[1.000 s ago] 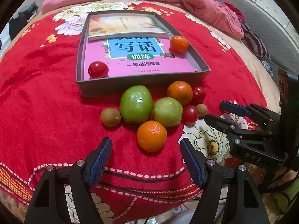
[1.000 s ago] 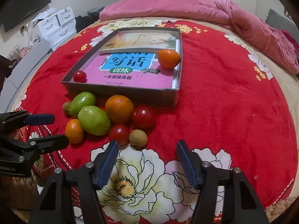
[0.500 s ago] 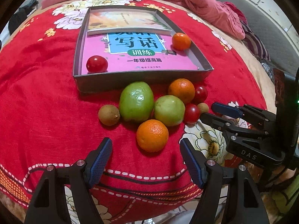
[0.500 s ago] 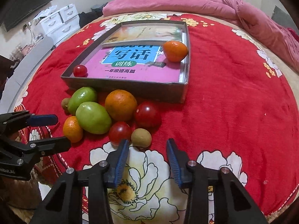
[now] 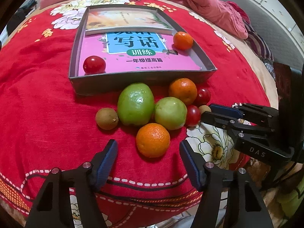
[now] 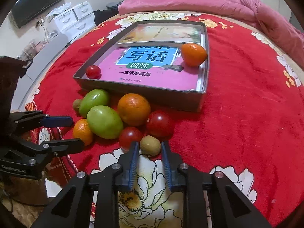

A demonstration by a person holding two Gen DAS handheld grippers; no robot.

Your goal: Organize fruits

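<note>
A pile of fruit lies on the red blanket in front of a grey box (image 5: 136, 79) (image 6: 136, 93). My right gripper (image 6: 149, 148) has its jaws narrowed around a small brown kiwi (image 6: 150, 144), the pads just beside it; it also shows in the left wrist view (image 5: 204, 108). My left gripper (image 5: 148, 150) is open just short of an orange (image 5: 153, 140). Two green fruits (image 5: 135, 104) (image 5: 170, 113), another orange (image 5: 182, 90), two red tomatoes (image 6: 160, 123) (image 6: 130, 135) and a second kiwi (image 5: 107, 118) lie there. The box holds a tomato (image 5: 94, 64) and an orange (image 5: 182, 40).
The box holds a pink book (image 5: 140, 60) and a second book behind it. A pink quilt (image 6: 199, 1) lies across the far side of the bed. White drawers (image 6: 76, 17) and a TV stand at the left wall.
My right gripper moved forward to the small kiwi and its jaws narrowed from wide open to just around it. My left gripper edged toward the near orange, still open.
</note>
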